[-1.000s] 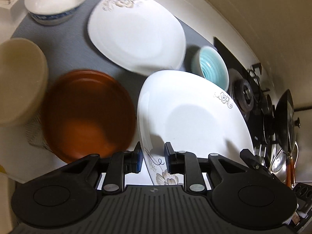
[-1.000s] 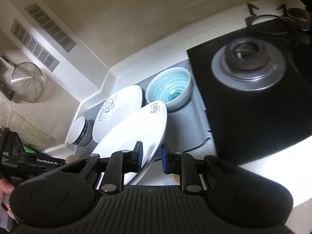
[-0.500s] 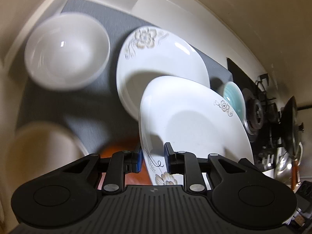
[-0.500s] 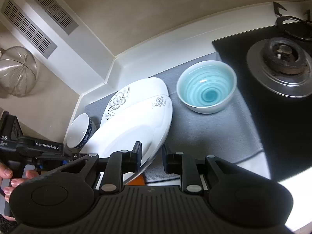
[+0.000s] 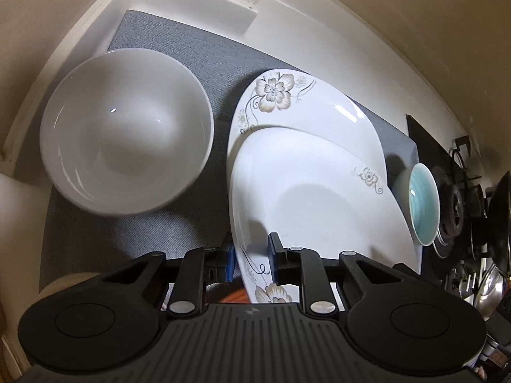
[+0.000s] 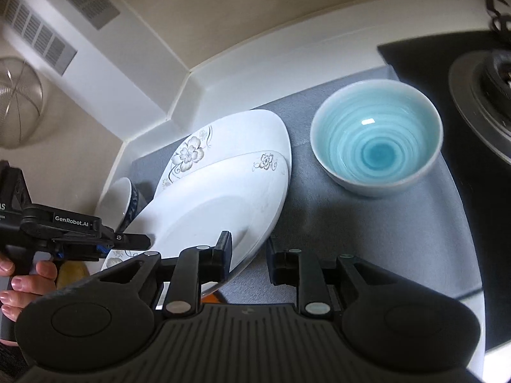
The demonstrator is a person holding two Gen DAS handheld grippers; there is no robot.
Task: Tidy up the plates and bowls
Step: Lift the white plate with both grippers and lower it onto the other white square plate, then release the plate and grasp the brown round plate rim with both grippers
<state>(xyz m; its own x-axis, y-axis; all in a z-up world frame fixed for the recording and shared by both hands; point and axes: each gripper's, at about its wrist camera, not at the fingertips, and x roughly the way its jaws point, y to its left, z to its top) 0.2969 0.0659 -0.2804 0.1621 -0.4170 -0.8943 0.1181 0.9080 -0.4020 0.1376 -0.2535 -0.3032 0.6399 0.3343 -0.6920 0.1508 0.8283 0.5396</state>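
Both grippers are pinching opposite rims of one flowered plate (image 5: 319,198): the left gripper (image 5: 250,257) is clamping the near rim by the painted blossom, and the right gripper (image 6: 246,255) is nipping the plate's other edge, its jaws nearly together with the thin rim between them. A hand (image 6: 19,274) is gripping the left tool's handle. The carried plate is hanging tilted just above a matching second plate (image 5: 306,108) that is lying on the grey mat (image 5: 179,44), partly overlapping it but not yet seated.

Risks, as judged: each grip is catching only a narrow strip of glazed rim, so uneven lowering by either hand could be twisting the plate loose. Descending off-centre may be chipping rim against rim. The white bowl (image 5: 124,134) is sitting close on one side and the turquoise bowl (image 6: 377,134) on the other; a sideways drift could be knocking either.
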